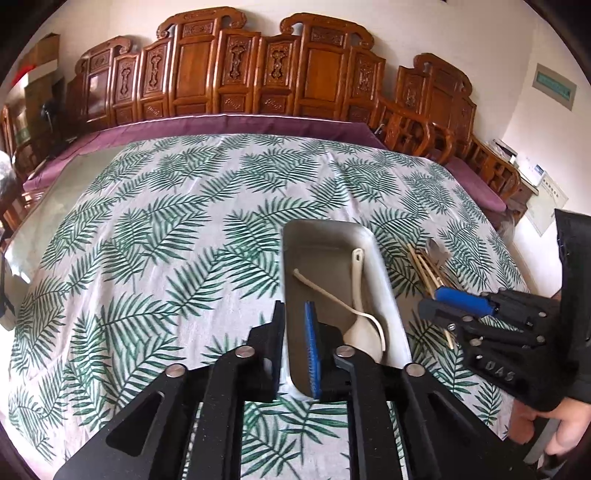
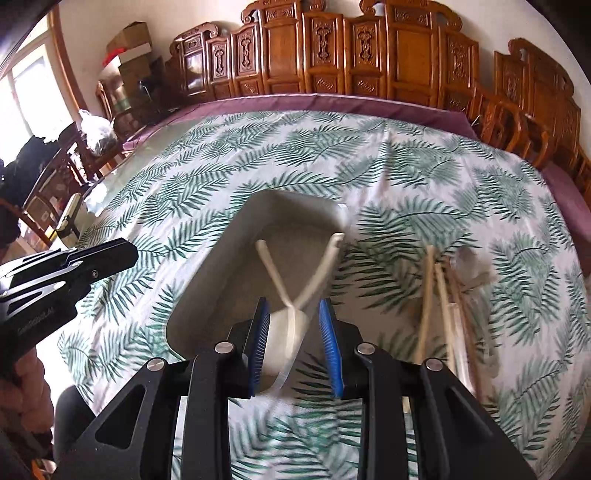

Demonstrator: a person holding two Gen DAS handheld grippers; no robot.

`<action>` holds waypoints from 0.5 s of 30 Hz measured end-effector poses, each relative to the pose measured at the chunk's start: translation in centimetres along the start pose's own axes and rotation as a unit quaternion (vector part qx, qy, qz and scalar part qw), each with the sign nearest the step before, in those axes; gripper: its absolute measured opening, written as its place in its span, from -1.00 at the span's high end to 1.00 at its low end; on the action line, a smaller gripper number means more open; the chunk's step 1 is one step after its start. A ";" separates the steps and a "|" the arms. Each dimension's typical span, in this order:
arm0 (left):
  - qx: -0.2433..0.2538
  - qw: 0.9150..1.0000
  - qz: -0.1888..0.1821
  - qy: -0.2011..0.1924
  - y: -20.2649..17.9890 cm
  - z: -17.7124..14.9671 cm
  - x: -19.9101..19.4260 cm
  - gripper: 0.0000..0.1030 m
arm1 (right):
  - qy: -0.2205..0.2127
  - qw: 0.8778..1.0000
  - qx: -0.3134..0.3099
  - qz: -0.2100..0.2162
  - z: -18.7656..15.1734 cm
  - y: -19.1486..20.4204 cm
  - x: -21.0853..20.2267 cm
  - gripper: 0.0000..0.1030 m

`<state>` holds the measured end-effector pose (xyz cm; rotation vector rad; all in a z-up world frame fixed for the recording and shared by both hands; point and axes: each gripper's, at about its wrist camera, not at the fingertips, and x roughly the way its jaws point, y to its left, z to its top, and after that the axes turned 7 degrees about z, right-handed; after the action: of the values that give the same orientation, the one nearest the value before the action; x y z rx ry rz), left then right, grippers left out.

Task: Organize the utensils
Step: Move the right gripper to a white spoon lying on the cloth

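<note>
My worktop wears a leaf-print cloth (image 1: 166,229) over a purple underlay (image 1: 229,123). Behind it I see a row of carved wooden chairs (image 1: 236,74). Cardboard boxes (image 2: 129,44) are stacked far left, near a window (image 2: 26,92).

A large table covered with a white cloth printed with green fern leaves (image 1: 166,229) fills most of both views. Under this cloth lies a plum-purple cloth (image 1: 236,123), visible along the far edge. Behind the table stands a row of carved reddish-brown wooden chairs with tall panelled backs (image 1: 229,70), close against a plain white wall (image 1: 461,33). In the right wrist view, a bright window with a wooden frame (image 2: 22,92) gives daylight at the left, near stacked cardboard boxes (image 2: 129,44).
</note>
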<state>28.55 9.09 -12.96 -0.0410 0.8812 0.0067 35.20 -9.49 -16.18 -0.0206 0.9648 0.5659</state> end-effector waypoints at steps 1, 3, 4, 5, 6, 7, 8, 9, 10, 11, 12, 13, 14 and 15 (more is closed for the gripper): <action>0.004 1.000 -0.001 0.000 -0.6 0.0 0.1 0.76 | -0.002 1.000 -0.001 -0.003 -0.2 -0.7 -0.5 0.40; 0.008 1.000 -0.005 0.001 -1.4 -0.1 0.2 0.76 | -0.005 1.000 -0.004 -0.011 -0.6 -2.0 -1.2 0.40; 0.011 1.000 -0.008 0.001 -1.9 -0.1 0.3 0.76 | -0.006 1.000 -0.004 -0.016 -0.9 -2.8 -1.6 0.40; 0.013 1.000 -0.010 0.001 -2.3 -0.1 0.4 0.75 | -0.007 1.000 -0.004 -0.019 -1.0 -3.3 -1.9 0.40; 0.015 1.000 -0.013 0.002 -2.9 -0.1 0.5 0.73 | -0.009 1.000 -0.004 -0.025 -1.2 -4.2 -2.3 0.40; 0.017 1.000 -0.015 0.002 -3.4 -0.2 0.5 0.73 | -0.010 1.000 -0.002 -0.029 -1.4 -4.8 -2.6 0.40; 0.020 1.000 -0.018 0.002 -3.8 -0.3 0.5 0.69 | -0.012 0.999 0.001 -0.032 -1.6 -5.7 -3.0 0.40; 0.024 0.999 -0.021 0.002 -4.5 -0.3 0.5 0.64 | -0.013 0.999 0.005 -0.035 -1.8 -6.6 -3.4 0.40; 0.026 0.999 -0.023 0.002 -5.0 -0.4 0.5 0.62 | -0.014 0.999 0.007 -0.037 -2.1 -7.3 -3.7 0.40; 0.030 0.999 -0.025 0.002 -5.6 -0.4 0.5 0.59 | -0.014 0.999 0.010 -0.041 -2.4 -8.2 -3.9 0.40; 0.034 0.999 -0.028 0.002 -6.2 -0.5 0.6 0.58 | -0.014 0.999 0.014 -0.045 -2.6 -9.0 -4.1 0.40; 0.039 0.999 -0.032 0.004 -6.9 -0.7 0.7 0.57 | -0.013 0.999 0.018 -0.048 -3.0 -9.9 -4.3 0.40; 0.042 0.999 -0.034 0.005 -7.4 -0.8 0.8 0.57 | -0.012 0.998 0.021 -0.050 -3.2 -10.5 -4.3 0.41; 0.046 0.998 -0.036 0.006 -8.0 -0.9 0.9 0.55 | -0.011 0.998 0.025 -0.052 -3.5 -11.1 -4.3 0.41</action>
<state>28.61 1.02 -13.99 0.0127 0.8906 -0.1018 35.74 -21.80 -17.43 -0.0200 0.9495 0.4456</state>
